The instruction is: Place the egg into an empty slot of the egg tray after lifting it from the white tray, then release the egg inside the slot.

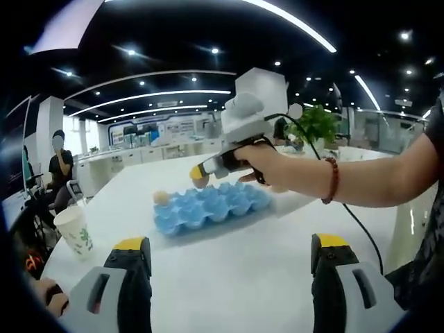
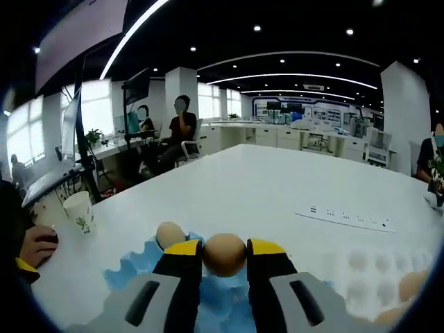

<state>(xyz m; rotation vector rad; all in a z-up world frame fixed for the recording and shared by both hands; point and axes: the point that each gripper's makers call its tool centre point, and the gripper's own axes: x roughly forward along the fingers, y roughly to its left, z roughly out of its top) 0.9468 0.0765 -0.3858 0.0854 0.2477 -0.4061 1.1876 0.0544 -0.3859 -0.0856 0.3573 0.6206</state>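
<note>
In the left gripper view a blue egg tray (image 1: 208, 207) lies mid-table with one egg (image 1: 161, 198) in its left corner slot. The right gripper (image 1: 200, 176), held by a person's hand (image 1: 267, 165), hovers over the tray's far edge, shut on a brown egg (image 1: 201, 182). In the right gripper view that gripper (image 2: 225, 255) holds the brown egg (image 2: 225, 254) between its yellow-tipped jaws above the blue egg tray (image 2: 125, 270); another egg (image 2: 170, 234) sits in a slot just left. A white tray (image 2: 374, 274) lies lower right with an egg (image 2: 411, 284). My left gripper (image 1: 225, 253) stands open, holding nothing.
A paper cup (image 1: 73, 232) with green print stands at the table's left; it is also the paper cup (image 2: 79, 210) at left in the right gripper view. A white power strip (image 2: 345, 217) lies farther out. People sit at desks beyond the table's edge.
</note>
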